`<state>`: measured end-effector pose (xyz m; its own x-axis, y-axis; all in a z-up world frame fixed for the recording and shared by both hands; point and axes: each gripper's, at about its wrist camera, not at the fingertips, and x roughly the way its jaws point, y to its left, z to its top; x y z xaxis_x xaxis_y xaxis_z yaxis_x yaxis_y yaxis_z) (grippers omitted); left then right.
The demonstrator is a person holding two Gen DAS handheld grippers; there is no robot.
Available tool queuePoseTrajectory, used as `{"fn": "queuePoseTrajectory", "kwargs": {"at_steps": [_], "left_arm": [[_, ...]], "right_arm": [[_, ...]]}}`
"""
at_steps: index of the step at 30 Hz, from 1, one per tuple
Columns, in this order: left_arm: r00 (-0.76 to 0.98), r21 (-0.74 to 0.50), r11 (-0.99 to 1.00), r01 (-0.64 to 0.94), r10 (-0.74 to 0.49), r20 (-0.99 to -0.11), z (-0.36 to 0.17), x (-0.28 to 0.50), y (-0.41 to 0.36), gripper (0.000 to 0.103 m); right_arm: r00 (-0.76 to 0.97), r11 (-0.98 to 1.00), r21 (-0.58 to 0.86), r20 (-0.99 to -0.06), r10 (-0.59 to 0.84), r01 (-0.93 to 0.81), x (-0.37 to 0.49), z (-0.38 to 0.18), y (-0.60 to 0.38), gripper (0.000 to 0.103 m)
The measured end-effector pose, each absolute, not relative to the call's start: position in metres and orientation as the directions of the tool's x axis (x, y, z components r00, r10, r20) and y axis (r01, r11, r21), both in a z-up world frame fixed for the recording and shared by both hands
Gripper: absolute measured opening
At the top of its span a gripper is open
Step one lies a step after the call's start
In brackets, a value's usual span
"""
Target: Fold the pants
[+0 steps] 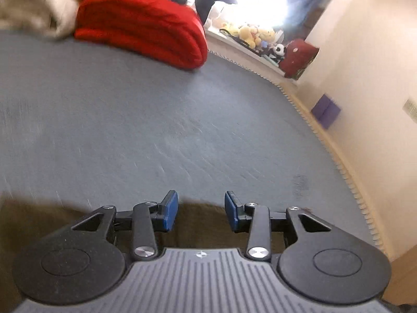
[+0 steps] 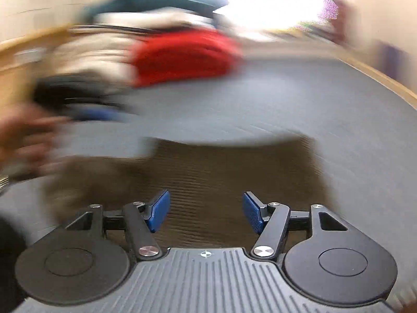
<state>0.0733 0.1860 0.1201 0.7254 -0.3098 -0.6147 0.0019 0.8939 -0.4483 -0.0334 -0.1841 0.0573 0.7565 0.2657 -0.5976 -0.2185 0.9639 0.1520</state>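
Brown ribbed pants (image 2: 224,172) lie flat on a grey-blue bed sheet (image 2: 286,99). In the right wrist view they spread under and ahead of my right gripper (image 2: 206,212), which is open and empty just above the cloth. In the left wrist view only the pants' edge (image 1: 200,224) shows beneath my left gripper (image 1: 201,208), which is open and empty. The left hand with its gripper (image 2: 28,140) shows blurred at the left of the right wrist view.
A folded red blanket (image 1: 146,23) and a cream blanket (image 1: 34,7) lie at the far end of the bed sheet (image 1: 156,120). A sill with plush toys (image 1: 252,34) and a red bag (image 1: 297,57) runs along the right wall. The right wrist view is motion-blurred.
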Motion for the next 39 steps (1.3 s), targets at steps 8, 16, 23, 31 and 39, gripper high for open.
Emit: {"fn": "queuePoseTrajectory", "kwargs": {"at_steps": [8,16,23,31,39], "left_arm": [[0.579,-0.254,0.933,0.253,-0.357,-0.733,0.052,-0.023,0.115,0.044],[0.659,-0.168,0.94,0.297,-0.329,-0.677,0.067,-0.051,0.106,0.06],[0.556,-0.218,0.944,0.248,-0.323,-0.765,0.047,-0.048,0.124,0.072],[0.654,-0.293,0.936,0.197,-0.348,-0.672,0.08,-0.055,0.142,0.077],[0.697,-0.575,0.802,0.163,-0.505,-0.508,0.12,-0.064,0.196,0.086]], "right_arm": [[0.642,0.94,0.221,-0.767,0.003,0.259,-0.005,0.012,-0.274,0.067],[0.581,0.892,0.347,-0.804,0.124,0.289,0.004,-0.019,-0.289,0.07],[0.601,0.917,0.295,-0.795,0.081,0.267,0.003,-0.006,-0.278,0.054],[0.689,0.938,0.229,-0.725,-0.012,0.258,-0.004,0.043,-0.243,0.026],[0.887,0.949,-0.211,-0.446,0.121,-0.236,-0.053,0.107,-0.096,0.023]]}}
